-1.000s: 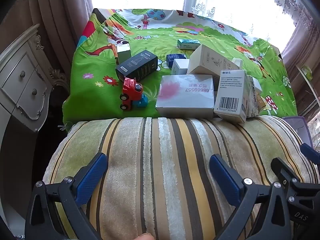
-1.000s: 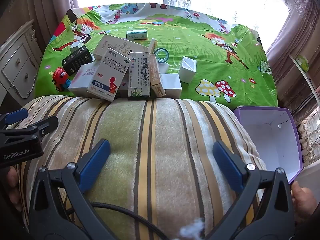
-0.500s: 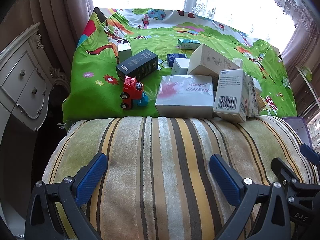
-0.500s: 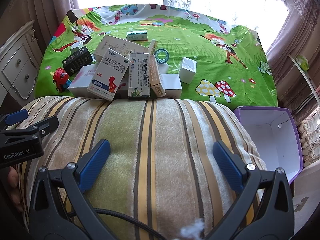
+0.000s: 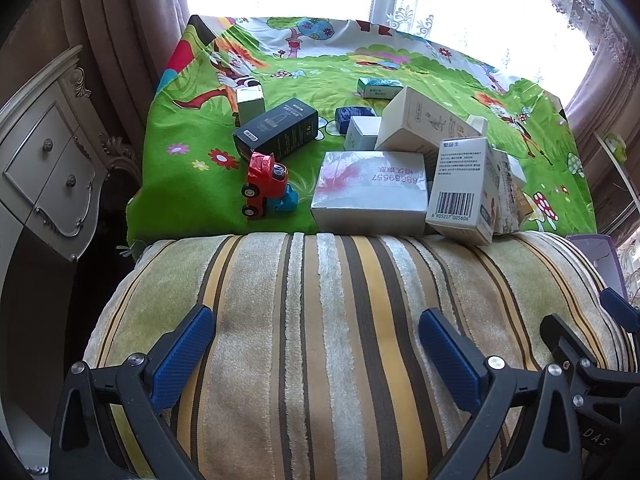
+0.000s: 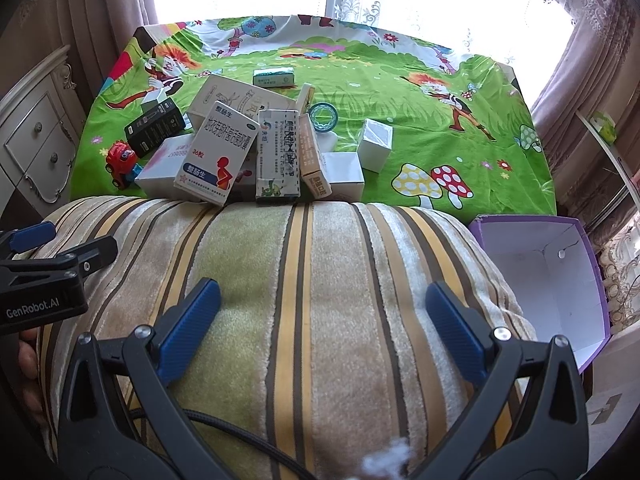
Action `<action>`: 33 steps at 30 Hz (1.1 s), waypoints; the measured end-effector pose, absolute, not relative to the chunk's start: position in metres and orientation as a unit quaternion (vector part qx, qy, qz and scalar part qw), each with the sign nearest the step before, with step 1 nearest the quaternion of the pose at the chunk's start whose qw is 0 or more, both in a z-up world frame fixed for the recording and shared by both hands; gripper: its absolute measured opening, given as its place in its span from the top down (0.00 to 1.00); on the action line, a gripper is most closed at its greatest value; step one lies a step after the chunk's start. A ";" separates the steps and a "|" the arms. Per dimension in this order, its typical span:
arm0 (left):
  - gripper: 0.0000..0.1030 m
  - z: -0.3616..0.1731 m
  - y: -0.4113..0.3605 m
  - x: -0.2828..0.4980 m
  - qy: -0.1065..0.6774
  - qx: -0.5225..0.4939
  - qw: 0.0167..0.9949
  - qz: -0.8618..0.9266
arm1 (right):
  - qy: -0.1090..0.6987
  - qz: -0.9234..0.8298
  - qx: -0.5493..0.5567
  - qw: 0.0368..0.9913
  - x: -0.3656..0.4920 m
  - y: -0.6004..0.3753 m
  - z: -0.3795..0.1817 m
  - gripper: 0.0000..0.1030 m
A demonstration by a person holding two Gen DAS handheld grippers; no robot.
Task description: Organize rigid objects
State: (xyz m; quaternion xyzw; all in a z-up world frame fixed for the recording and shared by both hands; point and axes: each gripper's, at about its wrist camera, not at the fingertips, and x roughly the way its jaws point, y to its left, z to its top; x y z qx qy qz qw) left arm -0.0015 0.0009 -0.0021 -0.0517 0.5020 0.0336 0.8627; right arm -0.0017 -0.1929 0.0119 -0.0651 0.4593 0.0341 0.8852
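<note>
Beyond the striped cushion (image 6: 320,300), boxes (image 6: 216,156) lie ahead-left of the right claw (image 6: 322,330); both claws are held wide, empty.

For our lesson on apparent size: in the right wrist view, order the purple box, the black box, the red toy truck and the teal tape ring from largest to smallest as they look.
1. purple box, though it sits nearest the camera
2. black box
3. red toy truck and teal tape ring: too alike to rank
</note>
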 end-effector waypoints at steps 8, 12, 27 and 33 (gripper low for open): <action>0.00 -0.001 0.000 -0.002 0.501 -0.051 0.863 0.035 | 0.476 0.041 -0.054 0.877 0.003 -0.196 0.013 0.00; 0.00 -0.001 0.000 -0.002 0.501 -0.052 0.863 0.034 | 0.490 0.053 -0.050 0.869 0.006 -0.198 0.014 0.00; 0.00 -0.001 0.000 -0.002 0.501 -0.052 0.863 0.034 | 0.501 0.084 -0.051 0.860 0.010 -0.204 0.015 0.00; 0.00 0.001 0.001 -0.004 0.497 -0.056 0.865 0.034 | 0.508 0.106 -0.055 0.853 0.011 -0.206 0.020 0.00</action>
